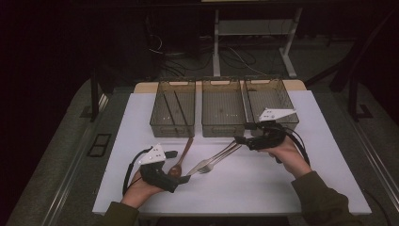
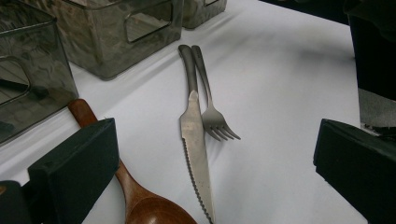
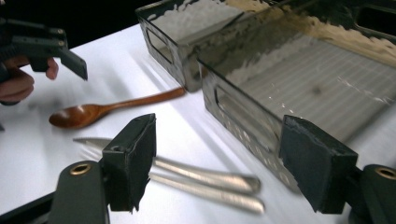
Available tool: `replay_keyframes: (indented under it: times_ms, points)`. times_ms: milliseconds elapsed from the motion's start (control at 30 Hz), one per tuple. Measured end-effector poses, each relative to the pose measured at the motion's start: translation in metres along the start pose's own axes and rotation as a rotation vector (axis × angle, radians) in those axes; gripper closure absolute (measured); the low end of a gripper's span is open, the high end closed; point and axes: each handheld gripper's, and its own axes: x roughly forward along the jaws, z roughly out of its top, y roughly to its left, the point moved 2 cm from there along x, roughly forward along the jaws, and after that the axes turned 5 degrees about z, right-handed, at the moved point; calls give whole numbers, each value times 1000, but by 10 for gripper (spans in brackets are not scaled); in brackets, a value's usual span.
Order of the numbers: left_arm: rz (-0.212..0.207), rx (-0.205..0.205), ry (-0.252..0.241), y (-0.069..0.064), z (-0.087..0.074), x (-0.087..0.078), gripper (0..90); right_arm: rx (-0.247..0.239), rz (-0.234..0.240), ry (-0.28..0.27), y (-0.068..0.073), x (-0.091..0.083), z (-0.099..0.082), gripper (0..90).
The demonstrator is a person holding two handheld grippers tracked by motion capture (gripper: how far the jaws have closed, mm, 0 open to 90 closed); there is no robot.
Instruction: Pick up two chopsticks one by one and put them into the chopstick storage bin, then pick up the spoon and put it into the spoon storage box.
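A steel knife [image 2: 194,135] and fork [image 2: 212,112] lie side by side on the white table [image 1: 263,183], handles pointing toward the bins. A wooden spoon [image 1: 181,157] lies to their left. My left gripper [image 1: 179,166] stands open low over the spoon's bowl [image 2: 140,196], with the knife tip between its jaws and nothing gripped. My right gripper [image 1: 243,133] is open at the handle ends [image 3: 210,182] of the knife and fork. Its pads [image 3: 133,154] hang apart above the handles without pressing on them.
Three clear smoky plastic bins stand in a row at the back: a divided left one [image 1: 172,128], a middle one [image 1: 223,131] and a right one [image 1: 272,92]. The middle bin's front wall [image 3: 243,116] is close behind my right gripper. Bare table lies at the front right.
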Motion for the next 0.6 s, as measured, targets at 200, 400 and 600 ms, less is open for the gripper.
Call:
replay_keyframes:
  times_ms: [200, 400, 600]
  points:
    - [1, 1, -1, -1, 0, -1, 0, 33, -41, -24, -1, -26, -26, 254]
    - [1, 0, -1, 0, 0, 0, 0, 52, -101, -33, -1, -46, -52, 209]
    - [4, 0, 0, 2, -1, -1, 0, 64, -158, -39, -2, -56, -71, 177]
